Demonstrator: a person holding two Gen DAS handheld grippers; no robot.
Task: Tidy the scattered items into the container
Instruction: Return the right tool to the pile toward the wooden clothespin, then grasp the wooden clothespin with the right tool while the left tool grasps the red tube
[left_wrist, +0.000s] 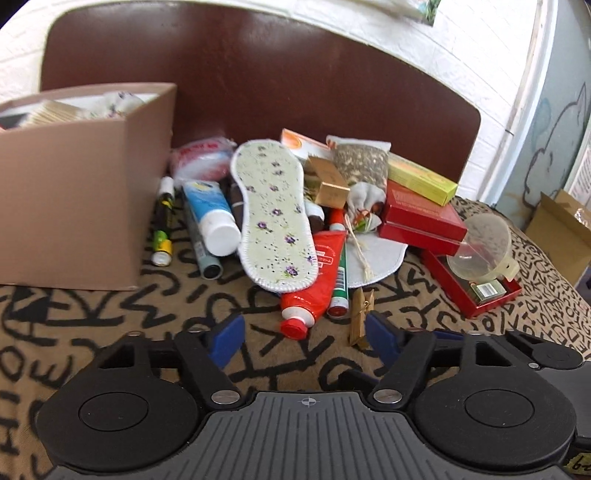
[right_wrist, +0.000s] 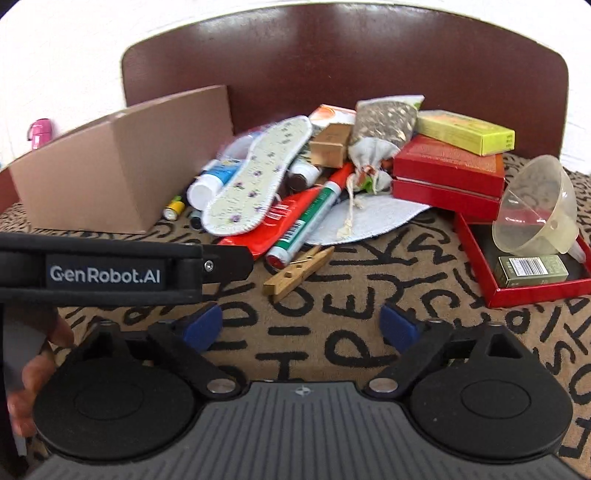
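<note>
- The box (left_wrist: 85, 192) stood at the far left on the patterned cloth (left_wrist: 110, 317), its top open and some things already inside.
- Just right of it lay a battery (left_wrist: 162, 251) and a marker (left_wrist: 165, 199), then a blue-and-white tube (left_wrist: 212, 218) with its white cap toward the camera.
- A flowered insole (left_wrist: 273, 214) lay slantwise over the middle of the heap, resting on the tubes.
- Under its near end lay a red tube (left_wrist: 314, 284) and a green-and-white marker (left_wrist: 340, 284), side by side.
- A clothespin (left_wrist: 361, 317) lay on the cloth just in front of them, nearest the left gripper (left_wrist: 304, 332), whose blue pads stood apart with nothing between them.
- The right gripper (right_wrist: 301, 326) was likewise spread wide and empty above bare cloth, the clothespin ahead of it.
- Behind sat a gold carton (left_wrist: 328, 181), a seed bag (left_wrist: 362, 158) and a cloth pouch (left_wrist: 364, 210).
- Further right, a yellow box (left_wrist: 421, 179) lay on stacked red boxes (left_wrist: 421, 218).
- At the far right a funnel (left_wrist: 480, 243) rested in an open red tray (left_wrist: 476, 302).
</note>
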